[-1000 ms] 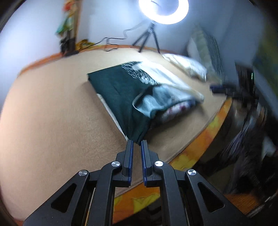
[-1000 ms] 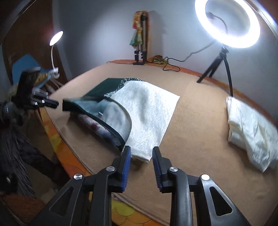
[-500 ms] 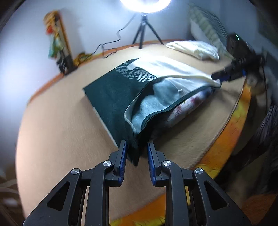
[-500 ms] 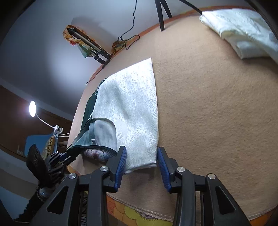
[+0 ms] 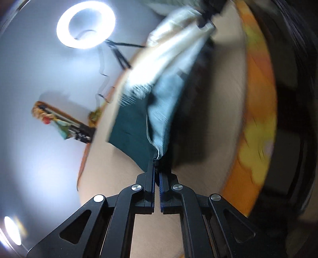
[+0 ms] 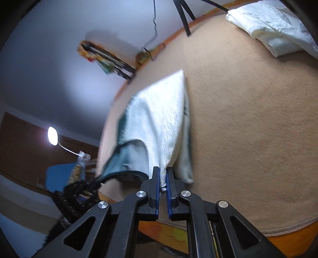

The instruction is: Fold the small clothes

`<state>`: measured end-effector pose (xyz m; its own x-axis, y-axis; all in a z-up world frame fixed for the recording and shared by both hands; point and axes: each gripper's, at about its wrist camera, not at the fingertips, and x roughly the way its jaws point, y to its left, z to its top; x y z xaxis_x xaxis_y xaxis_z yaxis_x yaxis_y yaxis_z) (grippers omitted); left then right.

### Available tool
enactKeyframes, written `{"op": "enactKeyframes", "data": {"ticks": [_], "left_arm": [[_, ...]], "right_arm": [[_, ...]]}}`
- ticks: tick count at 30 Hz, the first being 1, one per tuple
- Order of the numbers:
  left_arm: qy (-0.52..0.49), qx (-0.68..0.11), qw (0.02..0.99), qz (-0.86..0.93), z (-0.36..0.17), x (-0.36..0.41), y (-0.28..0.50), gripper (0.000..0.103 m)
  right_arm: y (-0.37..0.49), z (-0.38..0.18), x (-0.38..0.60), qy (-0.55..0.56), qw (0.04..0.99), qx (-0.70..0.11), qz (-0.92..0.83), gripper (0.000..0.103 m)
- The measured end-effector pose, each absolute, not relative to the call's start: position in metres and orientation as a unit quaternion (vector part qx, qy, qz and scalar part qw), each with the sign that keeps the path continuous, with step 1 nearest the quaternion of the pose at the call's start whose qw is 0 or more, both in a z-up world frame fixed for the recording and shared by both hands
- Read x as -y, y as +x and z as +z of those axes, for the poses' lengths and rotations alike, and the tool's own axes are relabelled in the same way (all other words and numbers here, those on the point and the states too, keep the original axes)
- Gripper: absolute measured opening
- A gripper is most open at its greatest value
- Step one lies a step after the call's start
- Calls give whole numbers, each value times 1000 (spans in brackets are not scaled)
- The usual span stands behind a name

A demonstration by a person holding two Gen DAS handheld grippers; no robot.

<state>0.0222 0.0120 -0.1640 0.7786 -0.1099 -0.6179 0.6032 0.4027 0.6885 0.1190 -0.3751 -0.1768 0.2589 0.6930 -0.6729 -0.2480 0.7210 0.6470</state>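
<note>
A small dark green garment (image 5: pixel 131 127) with a white patterned panel (image 6: pixel 165 115) and a pale lining lies on the tan blanket (image 6: pixel 248 119). My left gripper (image 5: pixel 157 162) grips its near green corner, jaws closing tight with the hem pinched between the pads. My right gripper (image 6: pixel 163 175) has the white panel's corner between its blue pads, jaws closing on it. The cloth stretches taut and raised between the two grips. The other gripper shows blurred in each view, the right gripper (image 5: pixel 204 17) in the left wrist view and the left gripper (image 6: pixel 79 190) in the right wrist view.
A folded white cloth (image 6: pixel 278 25) lies at the blanket's far side. A ring light (image 5: pixel 85 23) on a tripod stands behind it, with a cable along the wall. The orange sheet edge (image 5: pixel 258 119) marks the near drop-off. A small desk lamp (image 6: pixel 52 136) glows off to the side.
Both grippers went from open beside the garment's near edge to shut on its corners. Both views rolled strongly, and the garment's front edge has lifted off the blanket.
</note>
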Motion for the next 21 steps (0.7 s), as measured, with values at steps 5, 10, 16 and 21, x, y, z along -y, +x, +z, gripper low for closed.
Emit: {"op": "enactKeyframes", "data": {"ticks": [5, 10, 16, 21], "left_arm": [[452, -284, 811, -237, -162, -27, 22, 6], [368, -304, 841, -253, -125, -43, 26, 10], [247, -303, 876, -282, -84, -50, 39, 13], [213, -322, 882, -270, -86, -43, 57, 13]], "right_arm": [[109, -170, 362, 98, 782, -542, 290, 20], [108, -119, 352, 34, 833, -457, 312, 28], [147, -86, 306, 13, 848, -392, 357, 28], [195, -87, 247, -9, 836, -383, 393, 23]]}}
